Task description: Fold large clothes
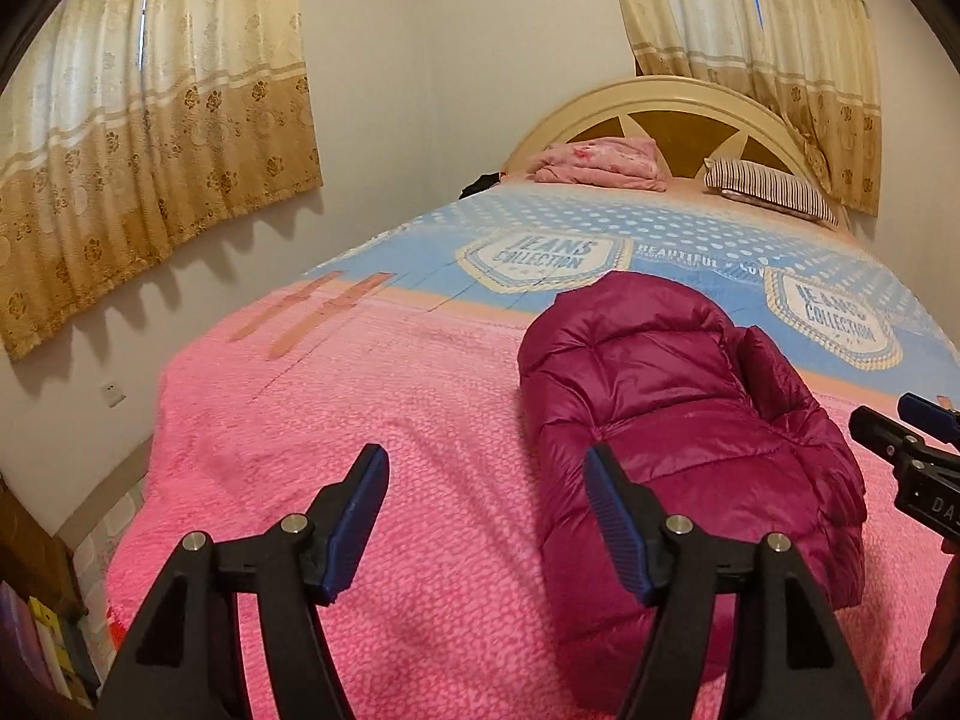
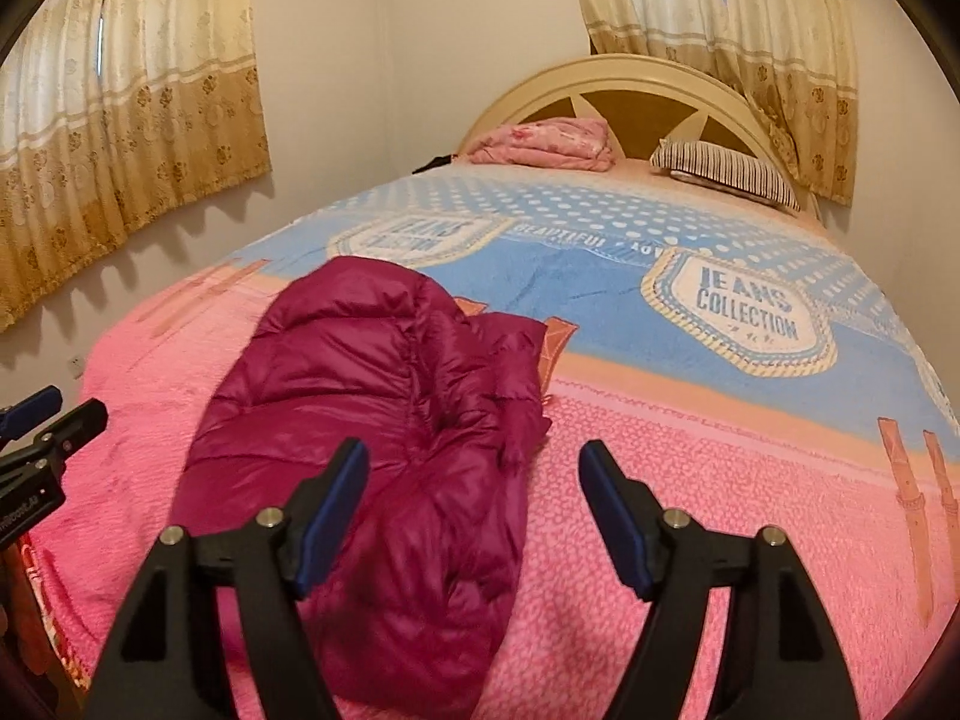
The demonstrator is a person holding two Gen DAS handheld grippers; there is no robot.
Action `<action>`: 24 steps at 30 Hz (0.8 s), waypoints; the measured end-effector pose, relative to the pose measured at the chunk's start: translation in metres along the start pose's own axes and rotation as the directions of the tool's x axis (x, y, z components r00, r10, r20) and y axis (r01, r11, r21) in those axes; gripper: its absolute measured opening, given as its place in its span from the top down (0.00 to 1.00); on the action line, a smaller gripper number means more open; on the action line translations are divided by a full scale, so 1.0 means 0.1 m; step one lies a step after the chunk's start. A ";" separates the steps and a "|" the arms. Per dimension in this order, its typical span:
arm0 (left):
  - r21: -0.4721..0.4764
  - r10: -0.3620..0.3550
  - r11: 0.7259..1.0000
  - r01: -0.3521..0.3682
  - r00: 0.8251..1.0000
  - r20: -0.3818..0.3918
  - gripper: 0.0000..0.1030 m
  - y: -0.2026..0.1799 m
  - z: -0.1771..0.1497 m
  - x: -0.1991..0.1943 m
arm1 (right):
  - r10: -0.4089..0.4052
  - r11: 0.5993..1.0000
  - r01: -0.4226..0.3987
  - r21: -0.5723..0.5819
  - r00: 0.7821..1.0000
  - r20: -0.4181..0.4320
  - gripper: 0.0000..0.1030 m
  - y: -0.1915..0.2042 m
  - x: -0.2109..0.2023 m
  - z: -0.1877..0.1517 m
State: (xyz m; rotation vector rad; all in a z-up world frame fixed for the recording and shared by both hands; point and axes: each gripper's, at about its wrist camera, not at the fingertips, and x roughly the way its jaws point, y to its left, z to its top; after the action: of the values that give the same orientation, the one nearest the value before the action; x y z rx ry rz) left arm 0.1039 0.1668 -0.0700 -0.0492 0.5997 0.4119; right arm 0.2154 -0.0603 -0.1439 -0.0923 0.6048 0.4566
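Note:
A magenta puffer jacket [image 1: 678, 420] lies folded into a long bundle on the pink bedspread [image 1: 360, 408]; it also shows in the right wrist view [image 2: 372, 420]. My left gripper [image 1: 486, 468] is open and empty, hovering above the bedspread just left of the jacket's near end. My right gripper [image 2: 474, 468] is open and empty, hovering above the jacket's right near edge. The right gripper shows at the right edge of the left wrist view [image 1: 912, 432], and the left gripper at the left edge of the right wrist view [image 2: 36, 426].
The bed carries a blue "Jeans Collection" blanket [image 2: 600, 264] further back. A folded pink quilt [image 1: 600, 162] and a striped pillow [image 1: 774, 186] lie by the cream headboard [image 1: 672, 102]. Curtains [image 1: 150, 138] hang at left and back right. Books [image 1: 42, 642] stand at lower left.

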 end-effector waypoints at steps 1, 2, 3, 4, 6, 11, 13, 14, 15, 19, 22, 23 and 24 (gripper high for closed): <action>-0.004 0.001 1.000 -0.001 1.000 0.004 0.34 0.01 -0.01 -0.03 | 0.000 1.000 0.000 0.000 1.000 -0.002 0.27 0.01 -0.02 -0.01; -0.008 -0.003 1.000 0.003 1.000 0.007 0.34 0.03 -0.02 -0.05 | 0.001 1.000 -0.001 -0.005 1.000 0.004 0.27 0.02 -0.06 -0.02; -0.010 -0.005 1.000 0.005 1.000 0.010 0.34 0.04 -0.03 -0.07 | 0.002 1.000 -0.002 -0.007 1.000 0.005 0.27 0.03 -0.06 -0.02; -0.012 -0.006 1.000 0.006 1.000 0.011 0.34 0.04 -0.04 -0.09 | 0.001 1.000 -0.001 -0.008 1.000 0.006 0.27 0.04 -0.08 -0.02; -0.016 -0.012 1.000 0.012 1.000 0.013 0.34 0.05 -0.04 -0.11 | 0.003 1.000 -0.003 -0.006 1.000 0.006 0.27 0.03 -0.09 -0.02; -0.023 -0.017 1.000 0.018 1.000 0.024 0.34 0.06 -0.02 -0.15 | 0.004 1.000 -0.004 -0.015 1.000 0.016 0.27 0.07 -0.13 -0.03; -0.025 -0.018 1.000 0.019 1.000 0.025 0.34 0.06 -0.03 -0.16 | 0.008 1.000 -0.007 -0.016 1.000 0.018 0.27 0.07 -0.14 -0.03; -0.025 -0.016 1.000 0.017 1.000 0.024 0.34 0.06 -0.03 -0.16 | 0.010 1.000 -0.009 -0.016 1.000 0.018 0.27 0.07 -0.14 -0.04; -0.026 -0.015 1.000 0.016 1.000 0.023 0.34 0.06 -0.02 -0.16 | 0.010 1.000 -0.010 -0.016 1.000 0.017 0.27 0.07 -0.14 -0.04; -0.026 -0.015 1.000 0.016 1.000 0.022 0.34 0.06 -0.02 -0.16 | 0.012 1.000 -0.012 -0.017 1.000 0.018 0.27 0.07 -0.15 -0.05; -0.027 -0.019 0.999 0.020 1.000 0.022 0.34 0.06 -0.03 -0.17 | 0.015 1.000 -0.015 -0.015 1.000 0.018 0.27 0.07 -0.15 -0.05; -0.025 -0.019 0.999 0.019 1.000 0.022 0.34 0.06 -0.03 -0.16 | 0.014 1.000 -0.014 -0.015 1.000 0.018 0.27 0.07 -0.15 -0.05; -0.025 -0.018 1.000 0.019 1.000 0.022 0.34 0.07 -0.03 -0.16 | 0.016 1.000 -0.016 -0.015 1.000 0.019 0.27 0.07 -0.16 -0.05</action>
State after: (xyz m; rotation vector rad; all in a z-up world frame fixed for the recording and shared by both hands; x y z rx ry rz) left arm 0.0877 0.1666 -0.0629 -0.0737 0.5719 0.4012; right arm 0.1983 -0.0610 -0.1384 -0.0976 0.5838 0.4769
